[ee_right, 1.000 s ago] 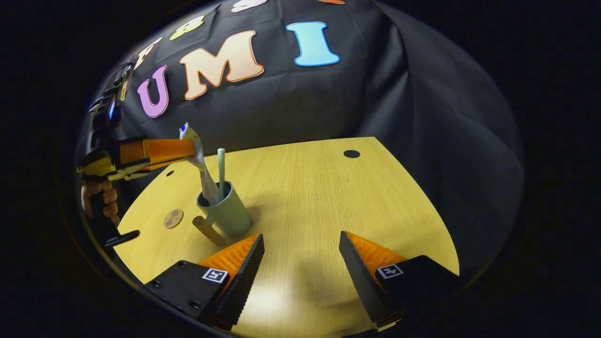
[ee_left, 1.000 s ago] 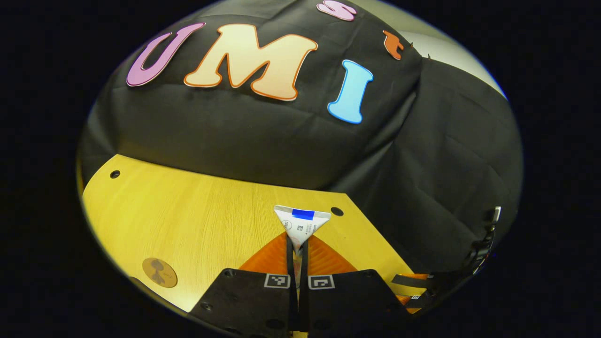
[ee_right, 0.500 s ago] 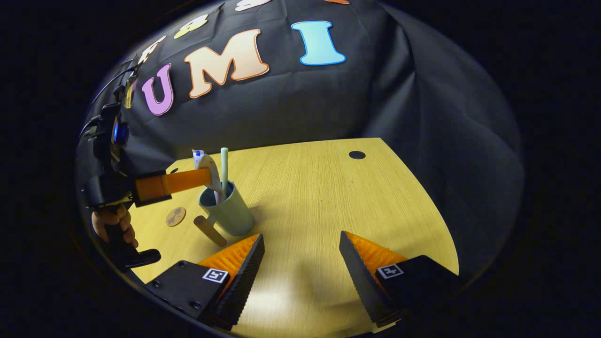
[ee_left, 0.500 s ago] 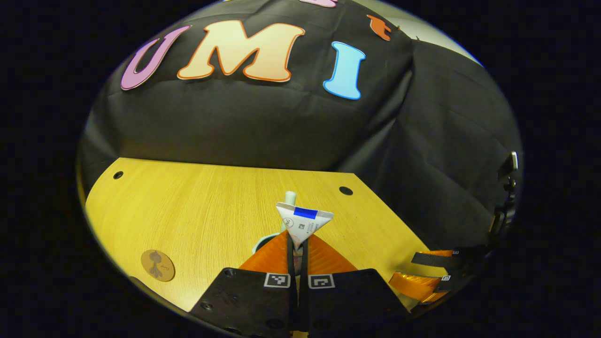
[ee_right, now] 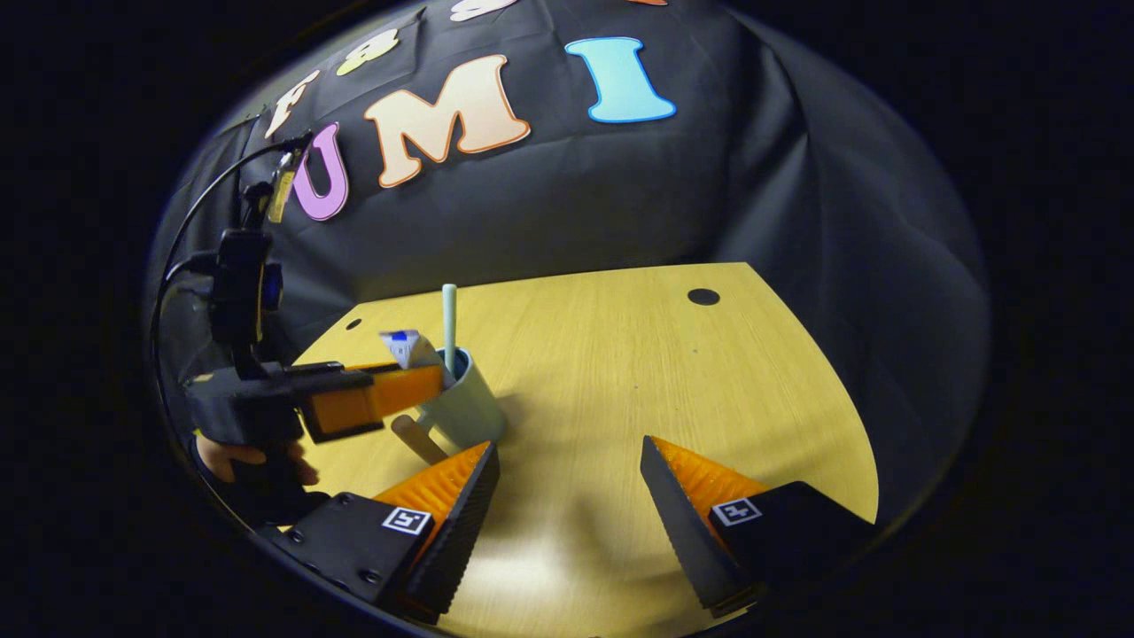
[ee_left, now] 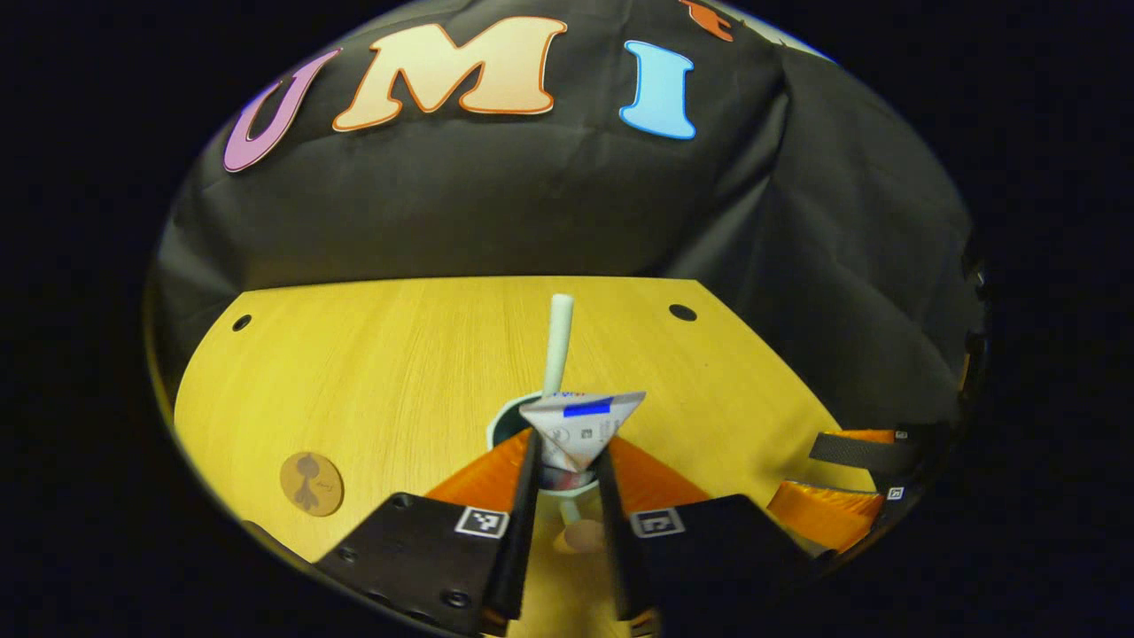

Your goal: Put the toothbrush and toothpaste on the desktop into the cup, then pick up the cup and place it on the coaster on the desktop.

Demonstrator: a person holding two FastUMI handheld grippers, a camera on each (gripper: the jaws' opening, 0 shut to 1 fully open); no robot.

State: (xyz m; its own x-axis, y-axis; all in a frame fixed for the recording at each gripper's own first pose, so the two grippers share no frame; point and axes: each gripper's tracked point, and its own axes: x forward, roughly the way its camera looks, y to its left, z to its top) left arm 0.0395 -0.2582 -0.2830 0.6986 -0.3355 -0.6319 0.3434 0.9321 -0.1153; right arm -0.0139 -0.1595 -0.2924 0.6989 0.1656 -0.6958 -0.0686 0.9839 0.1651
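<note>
In the left gripper view my left gripper point(ee_left: 571, 447) is open, its jaws parted a little around the white toothpaste tube point(ee_left: 580, 418), which stands crimped end up in the pale green cup point(ee_left: 507, 427). A pale toothbrush point(ee_left: 560, 341) stands upright in the same cup. The round brown coaster point(ee_left: 311, 484) lies on the desktop to the left. In the right gripper view the cup point(ee_right: 468, 412) with its wooden handle point(ee_right: 421, 439) sits just beyond my open right gripper point(ee_right: 567, 445). The left gripper point(ee_right: 390, 399) hovers level at the cup's rim beside the toothpaste point(ee_right: 406, 347) and toothbrush point(ee_right: 449, 315).
The yellow wooden desktop point(ee_right: 638, 372) has small dark holes near its back corners point(ee_left: 682, 312). Black cloth walls close it in behind and at the right. A hand point(ee_right: 226, 456) holds the left gripper's grip. The right gripper point(ee_left: 797, 478) shows at the desktop's right edge.
My left gripper came down with the toothpaste into the cup and its jaws have parted from shut. The right gripper stayed open and hardly moved.
</note>
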